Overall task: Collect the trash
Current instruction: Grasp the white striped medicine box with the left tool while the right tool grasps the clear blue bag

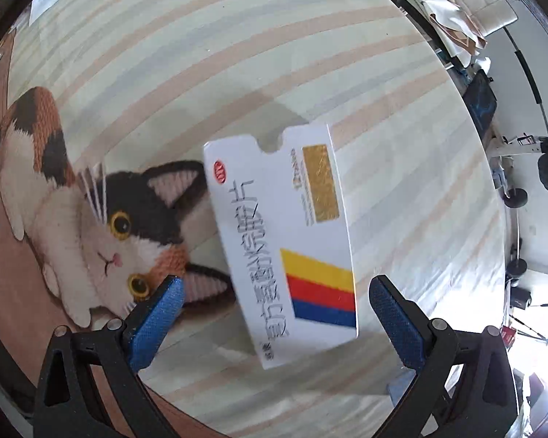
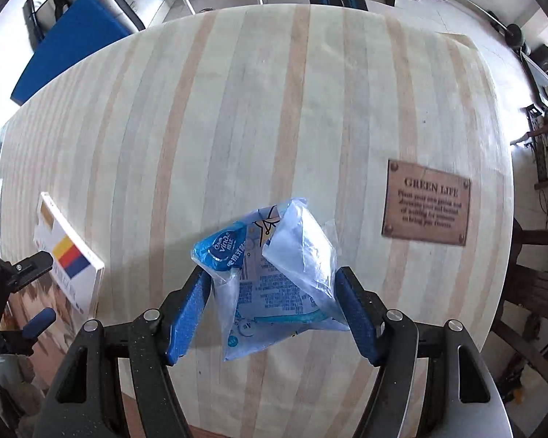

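A white medicine box (image 1: 285, 233) with yellow, red and blue stripes lies on the striped table, partly over a cat-shaped mat (image 1: 102, 226). My left gripper (image 1: 274, 292) is open, its blue fingers on either side of the box's near end, apart from it. The box also shows in the right wrist view (image 2: 69, 255) at the left. A crumpled blue plastic tissue wrapper (image 2: 270, 273) lies between the blue fingers of my right gripper (image 2: 274, 284). The pads touch or nearly touch its sides; the jaws stand wide.
A brown "GREEN LIFE" plaque (image 2: 427, 204) is set on the table to the right of the wrapper. The left gripper's body (image 2: 14, 273) shows at the left edge. Chairs, a blue pad (image 2: 73, 40) and dumbbells stand beyond the table's far edge.
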